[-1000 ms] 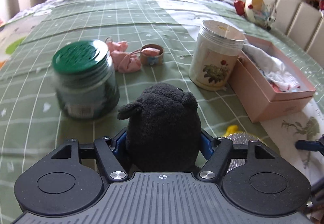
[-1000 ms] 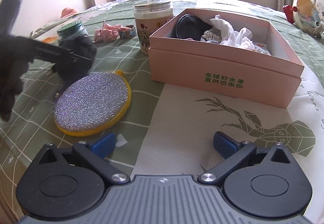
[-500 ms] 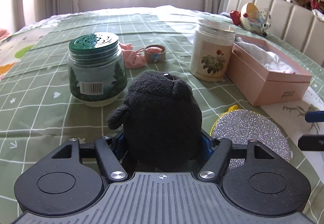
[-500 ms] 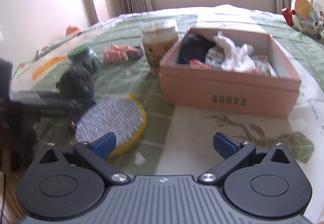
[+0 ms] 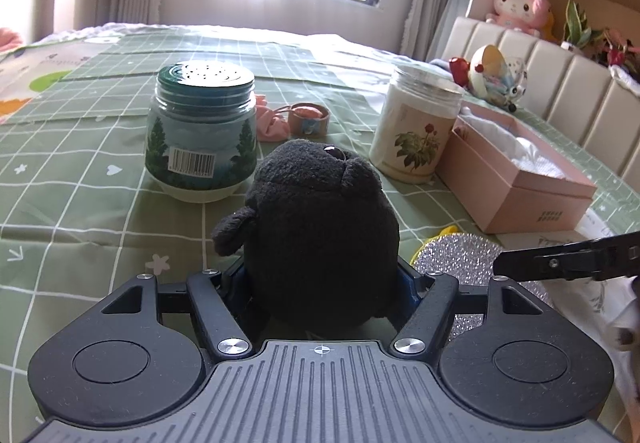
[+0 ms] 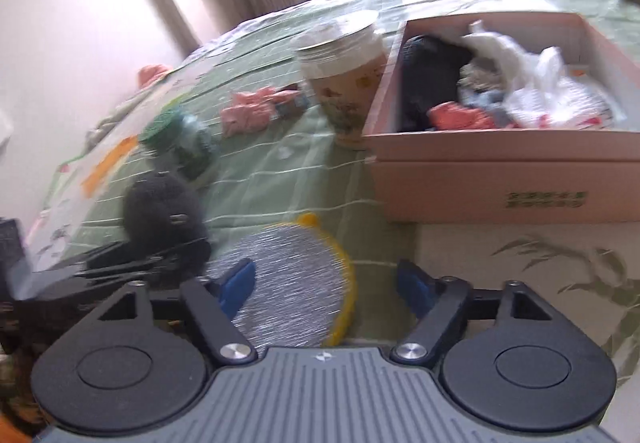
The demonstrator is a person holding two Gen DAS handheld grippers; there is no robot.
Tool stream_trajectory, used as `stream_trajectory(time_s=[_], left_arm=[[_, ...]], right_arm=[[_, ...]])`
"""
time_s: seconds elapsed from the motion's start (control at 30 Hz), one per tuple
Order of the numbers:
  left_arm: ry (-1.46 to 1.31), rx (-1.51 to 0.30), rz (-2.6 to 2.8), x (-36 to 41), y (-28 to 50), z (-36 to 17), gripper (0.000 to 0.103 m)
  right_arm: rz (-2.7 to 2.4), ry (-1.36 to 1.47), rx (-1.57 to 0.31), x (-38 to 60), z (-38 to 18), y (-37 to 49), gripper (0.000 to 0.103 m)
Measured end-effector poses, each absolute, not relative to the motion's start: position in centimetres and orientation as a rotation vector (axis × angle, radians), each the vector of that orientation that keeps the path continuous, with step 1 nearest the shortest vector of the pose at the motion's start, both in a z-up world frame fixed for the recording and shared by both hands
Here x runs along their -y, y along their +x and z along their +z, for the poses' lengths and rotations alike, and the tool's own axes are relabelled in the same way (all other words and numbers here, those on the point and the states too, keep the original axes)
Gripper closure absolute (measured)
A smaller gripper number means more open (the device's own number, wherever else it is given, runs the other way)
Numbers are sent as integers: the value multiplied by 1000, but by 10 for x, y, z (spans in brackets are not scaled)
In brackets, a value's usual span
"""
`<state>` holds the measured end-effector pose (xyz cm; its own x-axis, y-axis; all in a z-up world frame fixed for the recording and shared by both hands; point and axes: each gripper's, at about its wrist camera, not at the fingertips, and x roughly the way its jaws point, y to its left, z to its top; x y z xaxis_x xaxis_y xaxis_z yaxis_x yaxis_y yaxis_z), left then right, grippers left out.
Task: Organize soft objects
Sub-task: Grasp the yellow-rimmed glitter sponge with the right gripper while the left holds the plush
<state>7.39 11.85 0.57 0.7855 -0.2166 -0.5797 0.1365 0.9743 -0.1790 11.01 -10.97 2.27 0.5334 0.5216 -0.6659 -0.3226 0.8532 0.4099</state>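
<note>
A black plush toy (image 5: 320, 235) sits upright between the blue pads of my left gripper (image 5: 322, 283), which is shut on it just above the green bedspread. The right wrist view shows the same plush (image 6: 160, 207) at the left, blurred. My right gripper (image 6: 326, 279) hangs tilted over a round silver scrubbing pad (image 6: 288, 283) with a yellow rim. Its jaws are closing, the pad lies below and between them, and the pads do not press on it. An open pink box (image 6: 500, 179) holding clothes and soft items stands to the right.
A green-lidded jar (image 5: 202, 139) and a white floral jar (image 5: 416, 131) stand ahead of the plush. A pink scrunchie (image 5: 272, 123) and a tape roll (image 5: 310, 119) lie between them. The pink box (image 5: 520, 195) is at the right, with the headboard and toys behind it.
My left gripper sank slightly with the plush and tipped up. My right gripper rolled, swung left over the silver pad, and its jaws narrowed.
</note>
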Motion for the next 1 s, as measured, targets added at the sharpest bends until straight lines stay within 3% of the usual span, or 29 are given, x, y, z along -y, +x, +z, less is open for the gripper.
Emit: stream_trajectory(time_s=[0.1,0.43,0.7,1.0], left_arm=[[-85,-642,-180,-112,73,6,30],[-97,-639,-186,-114,73,5,30],[-103,-634,-185,-116,72,5,30],[-167,-699,-206,-118,70,22,31]], right_arm=[[574,295,-906,105,28,105,43],[657,366,-962,91,29,99,57],[637,308,-928,100,45,86,83],[557,243,-867,134,75,59,88]])
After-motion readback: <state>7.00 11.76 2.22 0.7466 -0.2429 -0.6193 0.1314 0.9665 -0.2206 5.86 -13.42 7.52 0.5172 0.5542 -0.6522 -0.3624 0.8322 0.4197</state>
